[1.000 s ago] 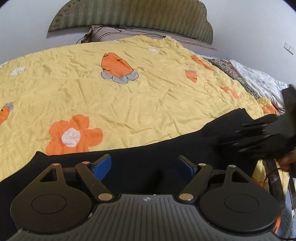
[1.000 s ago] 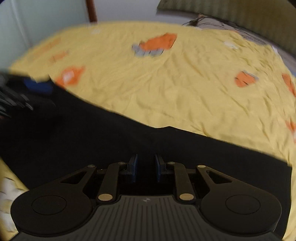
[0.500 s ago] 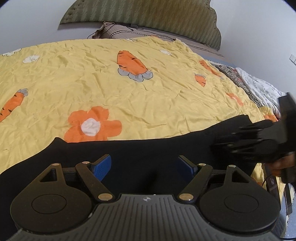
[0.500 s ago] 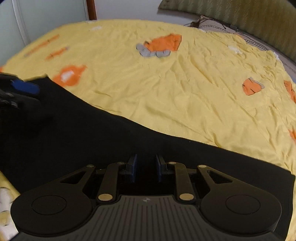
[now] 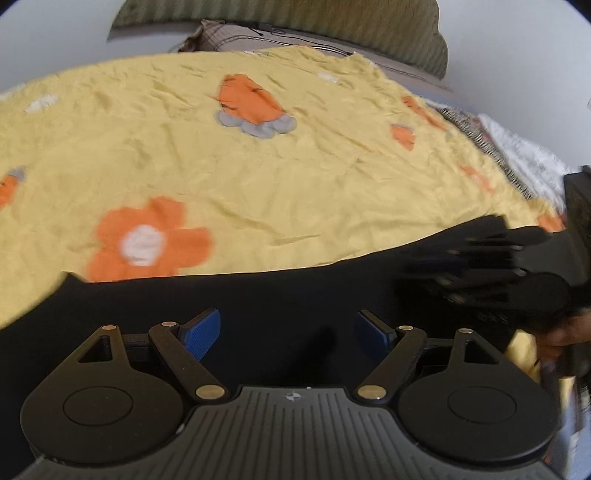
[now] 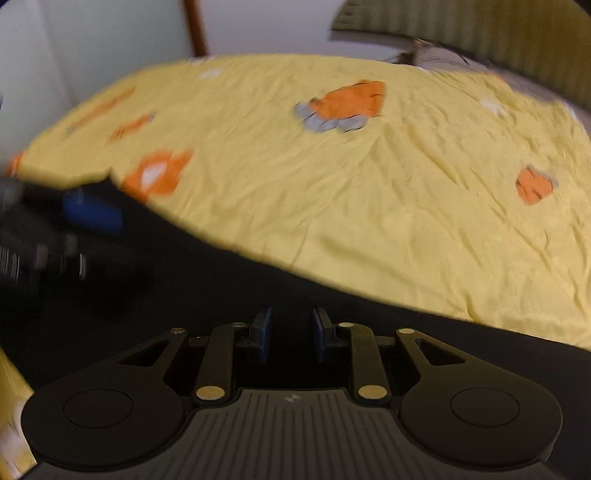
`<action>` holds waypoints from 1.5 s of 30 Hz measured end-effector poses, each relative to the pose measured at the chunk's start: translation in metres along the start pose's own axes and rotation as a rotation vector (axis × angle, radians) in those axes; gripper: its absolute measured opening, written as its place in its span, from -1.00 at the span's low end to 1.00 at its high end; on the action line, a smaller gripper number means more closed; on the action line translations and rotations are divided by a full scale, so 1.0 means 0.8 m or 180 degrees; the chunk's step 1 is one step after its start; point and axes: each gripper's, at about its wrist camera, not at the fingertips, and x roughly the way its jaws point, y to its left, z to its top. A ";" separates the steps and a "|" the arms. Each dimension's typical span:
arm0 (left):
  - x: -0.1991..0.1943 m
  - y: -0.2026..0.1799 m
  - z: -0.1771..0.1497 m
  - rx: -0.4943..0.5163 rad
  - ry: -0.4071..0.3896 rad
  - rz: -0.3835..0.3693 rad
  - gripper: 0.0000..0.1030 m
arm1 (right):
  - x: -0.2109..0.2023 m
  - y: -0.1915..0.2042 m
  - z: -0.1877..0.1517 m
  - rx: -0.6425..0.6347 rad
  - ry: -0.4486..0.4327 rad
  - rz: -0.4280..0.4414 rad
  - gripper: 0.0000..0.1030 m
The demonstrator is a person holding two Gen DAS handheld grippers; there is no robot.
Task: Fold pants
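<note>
A pair of black fabric pants (image 5: 280,295) lies spread in a long dark band across the near edge of a wrinkled yellow bedspread (image 5: 295,184) printed with orange carrots and an orange flower with a white centre (image 5: 144,242). In the right wrist view the same pants (image 6: 229,295) run from the lower left to the lower right, their far edge bordering the yellow cloth.

The left gripper (image 5: 286,334) hangs over the pants with its 2 blue-padded fingers (image 5: 201,334) spread wide and nothing between them. The right gripper (image 6: 290,334) points down at the dark fabric with its 2 blue pads (image 6: 264,332) close together but a narrow gap showing; whether a fold of cloth sits in that gap cannot be told against the black.

Each gripper shows blurred in the other's view: the right one at the right edge over the end of the pants, the left one at the left edge. A green striped headboard (image 5: 295,22) stands behind the bed.
</note>
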 end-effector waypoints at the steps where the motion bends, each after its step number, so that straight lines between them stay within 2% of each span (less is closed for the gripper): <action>1: 0.001 -0.009 0.002 -0.0003 0.0003 -0.0105 0.57 | -0.004 -0.012 0.006 0.0155 -0.0106 -0.0177 -0.55; 3: -0.001 -0.034 0.002 0.0078 -0.0003 -0.0240 0.59 | -0.026 -0.030 0.012 0.0238 -0.0266 -0.0555 -0.55; 7: 0.006 -0.091 0.001 0.0494 -0.0033 -0.0348 0.60 | -0.096 -0.073 -0.016 0.0387 -0.0555 -0.0622 -0.55; 11: 0.039 -0.136 0.002 0.0648 0.0122 -0.0518 0.59 | -0.128 -0.116 -0.058 0.0357 -0.0327 -0.1049 -0.54; 15: 0.081 -0.160 0.005 0.0699 0.0235 -0.0504 0.57 | -0.108 -0.157 -0.086 0.0553 -0.0061 -0.0852 -0.54; 17: 0.099 -0.164 0.008 0.0716 0.0231 -0.0433 0.57 | -0.084 -0.165 -0.087 0.0518 0.0040 -0.0917 -0.54; 20: 0.113 -0.174 0.017 0.0873 -0.0003 -0.0231 0.60 | -0.064 -0.183 -0.067 0.0592 -0.0112 -0.0875 -0.50; 23: 0.128 -0.180 0.027 0.1014 -0.0165 0.0229 0.59 | -0.057 -0.198 -0.048 0.0656 -0.0195 -0.0974 -0.47; 24: 0.129 -0.178 0.030 0.0985 -0.0161 0.0289 0.53 | -0.062 -0.203 -0.046 0.0718 -0.0216 -0.0997 -0.47; 26: 0.111 -0.173 0.028 0.0875 -0.0179 0.0096 0.55 | -0.080 -0.206 -0.048 0.0790 -0.0330 -0.0998 -0.47; 28: 0.088 -0.173 0.023 0.0862 -0.0245 -0.0038 0.56 | -0.103 -0.196 -0.059 0.0636 -0.0383 -0.0991 -0.46; 31: 0.068 -0.188 0.015 0.0998 -0.0332 -0.0154 0.65 | -0.106 -0.184 -0.077 0.0405 -0.0133 -0.0881 -0.39; 33: 0.070 -0.201 0.011 0.1036 -0.0244 -0.0266 0.66 | -0.087 -0.184 -0.083 0.0343 0.0051 -0.0915 -0.38; 35: 0.082 -0.211 0.005 0.1071 -0.0129 -0.0352 0.66 | -0.076 -0.191 -0.076 0.0393 -0.0054 -0.0903 -0.22; 38: 0.112 -0.220 0.003 0.1105 -0.0066 -0.0239 0.65 | -0.061 -0.207 -0.057 0.0506 -0.0173 -0.0914 -0.05; 40: 0.133 -0.220 0.005 0.1144 -0.0054 -0.0134 0.62 | -0.059 -0.217 -0.048 0.0646 -0.0241 -0.0946 -0.04; 41: 0.135 -0.222 0.004 0.1202 -0.0173 -0.0058 0.65 | -0.066 -0.221 -0.046 0.0755 -0.0311 -0.1006 -0.04; 43: 0.131 -0.223 0.006 0.1272 -0.0239 0.0177 0.59 | -0.095 -0.222 -0.053 0.0904 -0.0543 -0.1150 -0.04; 45: 0.117 -0.218 0.006 0.1216 -0.0277 0.0065 0.65 | -0.131 -0.220 -0.072 0.1062 -0.0769 -0.1195 -0.03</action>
